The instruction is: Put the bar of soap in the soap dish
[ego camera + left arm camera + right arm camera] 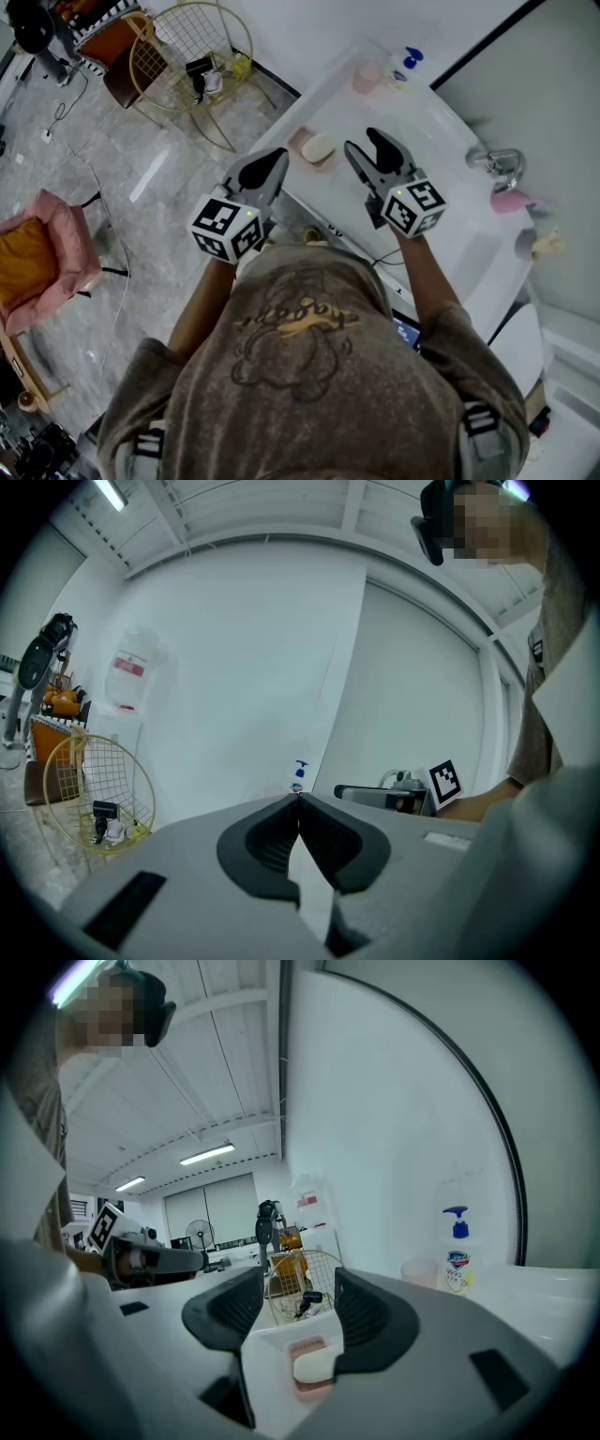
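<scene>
No legible text, brand or number found. Entries:

1. Pump bottle [457, 1258], right of frame in the right gripper view: blue-and-red label, print too small to read.
2. White wall sheet [129, 670], upper left in the left gripper view: red band, wording blurred.
3. Marker cubes [226, 228], [414, 206], centre of the head view: black-and-white square codes only, no letters or numerals.
4. Shirt [300, 323], lower centre of the head view: gold script above a line drawing, illegible.

A bathroom washstand mocked up in a big open hall: white surface [441, 141] with faucet [502, 164], pump bottle [403, 67] and soap dish [314, 150]; around it grey tiled floor [141, 178], pink armchair [42, 262], ceiling strip lights [206, 1155], fan [198, 1235].
</scene>
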A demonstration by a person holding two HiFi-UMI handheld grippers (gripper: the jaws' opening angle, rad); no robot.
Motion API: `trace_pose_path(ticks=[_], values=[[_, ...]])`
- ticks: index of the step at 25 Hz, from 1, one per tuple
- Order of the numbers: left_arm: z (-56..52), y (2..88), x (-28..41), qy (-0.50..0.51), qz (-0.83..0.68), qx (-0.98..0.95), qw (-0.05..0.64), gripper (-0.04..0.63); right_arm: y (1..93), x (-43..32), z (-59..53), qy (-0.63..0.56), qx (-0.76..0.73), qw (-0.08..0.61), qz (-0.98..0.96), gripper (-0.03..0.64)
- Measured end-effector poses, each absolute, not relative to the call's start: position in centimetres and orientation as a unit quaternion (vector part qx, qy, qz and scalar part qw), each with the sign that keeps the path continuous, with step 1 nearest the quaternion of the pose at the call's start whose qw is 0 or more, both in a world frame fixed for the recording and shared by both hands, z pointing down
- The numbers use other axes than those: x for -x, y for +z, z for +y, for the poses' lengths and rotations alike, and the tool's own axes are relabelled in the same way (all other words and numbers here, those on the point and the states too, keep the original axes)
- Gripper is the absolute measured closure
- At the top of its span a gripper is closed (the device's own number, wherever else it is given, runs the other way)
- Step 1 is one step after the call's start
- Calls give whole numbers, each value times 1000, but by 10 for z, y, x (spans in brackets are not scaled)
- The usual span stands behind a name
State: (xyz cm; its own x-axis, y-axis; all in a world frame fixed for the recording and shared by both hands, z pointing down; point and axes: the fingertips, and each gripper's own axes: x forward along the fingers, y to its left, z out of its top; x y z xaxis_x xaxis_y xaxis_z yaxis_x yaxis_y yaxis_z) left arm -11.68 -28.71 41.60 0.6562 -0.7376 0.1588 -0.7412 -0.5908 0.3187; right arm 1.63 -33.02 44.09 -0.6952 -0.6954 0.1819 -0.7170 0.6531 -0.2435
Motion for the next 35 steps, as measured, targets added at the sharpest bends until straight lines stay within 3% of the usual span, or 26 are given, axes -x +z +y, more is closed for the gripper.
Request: trace_pose_path(ticks=[9, 18, 35], values=[[-280, 412, 112, 4, -413, -895, 170, 592, 441, -33, -284, 148, -414, 20, -898, 388], [-271, 416, 116, 15, -415, -897, 154, 592, 447, -33, -253, 110, -422, 66, -897, 392], [-259, 421, 118, 1, -426, -892, 152, 592, 447, -28, -242, 102, -439, 56, -891, 615]])
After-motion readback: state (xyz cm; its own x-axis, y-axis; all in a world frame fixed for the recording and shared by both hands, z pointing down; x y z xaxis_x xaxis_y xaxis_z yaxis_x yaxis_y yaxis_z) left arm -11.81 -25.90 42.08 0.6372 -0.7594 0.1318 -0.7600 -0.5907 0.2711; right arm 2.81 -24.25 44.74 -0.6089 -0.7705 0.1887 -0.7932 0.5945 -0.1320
